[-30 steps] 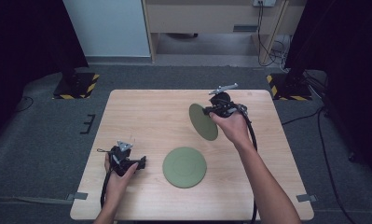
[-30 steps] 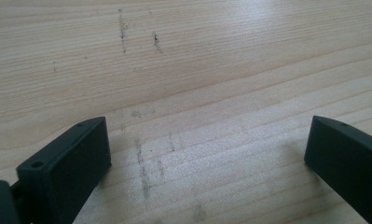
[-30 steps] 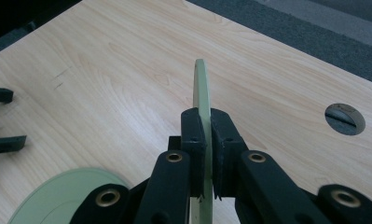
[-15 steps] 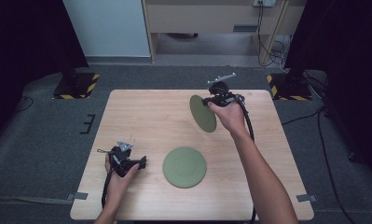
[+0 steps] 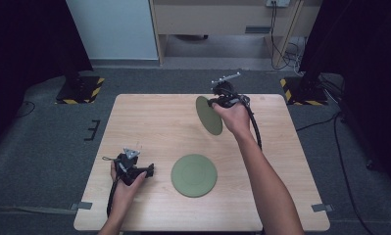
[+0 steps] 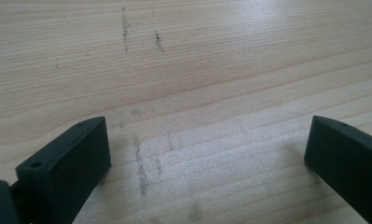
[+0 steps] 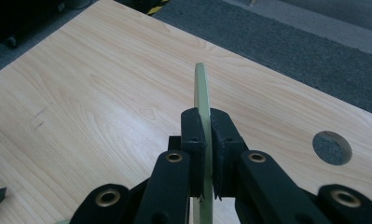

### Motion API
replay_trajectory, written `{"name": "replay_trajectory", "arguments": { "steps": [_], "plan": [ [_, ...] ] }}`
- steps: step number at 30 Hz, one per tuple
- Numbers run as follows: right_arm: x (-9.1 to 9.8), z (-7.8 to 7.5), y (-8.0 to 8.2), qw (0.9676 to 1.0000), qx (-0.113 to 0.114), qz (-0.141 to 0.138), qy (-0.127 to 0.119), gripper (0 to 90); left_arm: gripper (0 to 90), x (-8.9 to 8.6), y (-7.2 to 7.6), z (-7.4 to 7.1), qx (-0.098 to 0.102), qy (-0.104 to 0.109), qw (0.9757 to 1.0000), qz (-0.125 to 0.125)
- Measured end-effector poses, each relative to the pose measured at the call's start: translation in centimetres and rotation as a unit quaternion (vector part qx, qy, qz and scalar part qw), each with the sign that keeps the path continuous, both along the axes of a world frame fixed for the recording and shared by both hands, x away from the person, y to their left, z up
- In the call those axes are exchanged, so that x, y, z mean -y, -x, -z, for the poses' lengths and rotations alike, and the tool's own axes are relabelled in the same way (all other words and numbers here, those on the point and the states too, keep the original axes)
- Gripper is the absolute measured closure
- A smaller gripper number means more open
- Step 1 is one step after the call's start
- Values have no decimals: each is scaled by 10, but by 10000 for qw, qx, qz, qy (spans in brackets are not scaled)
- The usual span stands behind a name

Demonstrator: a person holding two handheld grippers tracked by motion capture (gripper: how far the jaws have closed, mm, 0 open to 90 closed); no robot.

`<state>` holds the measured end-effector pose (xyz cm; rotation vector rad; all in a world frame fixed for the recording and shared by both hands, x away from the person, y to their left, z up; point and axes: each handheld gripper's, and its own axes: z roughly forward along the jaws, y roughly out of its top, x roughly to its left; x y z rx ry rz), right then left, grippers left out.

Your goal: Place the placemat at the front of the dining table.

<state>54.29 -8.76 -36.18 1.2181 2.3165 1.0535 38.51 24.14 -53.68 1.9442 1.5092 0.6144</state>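
My right gripper [image 5: 217, 101] is shut on the rim of a green plate [image 5: 208, 115], which hangs on edge above the far right part of the table. In the right gripper view the plate [image 7: 201, 93] stands edge-on between the pressed jaws of the right gripper [image 7: 208, 140]. A second green plate [image 5: 194, 175] lies flat on the table near its front middle. My left gripper [image 5: 150, 170] rests on the table at the front left, to the left of the flat plate. Its jaws stand wide apart over bare wood in the left gripper view [image 6: 207, 149].
The wooden table [image 5: 154, 122] has a round hole [image 7: 332, 147] near its far right corner. Grey carpet surrounds it, with yellow-black striped stand bases [image 5: 80, 88] at the back left and back right. A cable trails from each gripper along the forearm.
My right hand has carried the held plate a little farther back and up. The left hand and the flat plate have stayed where they were.
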Motion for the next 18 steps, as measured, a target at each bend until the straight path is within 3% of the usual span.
{"name": "replay_trajectory", "arguments": {
  "steps": [6,12,18],
  "plan": [
    [-15,1,-1,10000,30,-41,42,857,0,0,0,0,3,2,10000,-3],
    [-47,10,-4,9999,35,-118,-90,857,0,0,0,0,1,1,10000,-3],
    [-64,24,-10,9997,-47,-126,-202,857,0,0,0,0,-1,7,10000,-8]
  ]
}}
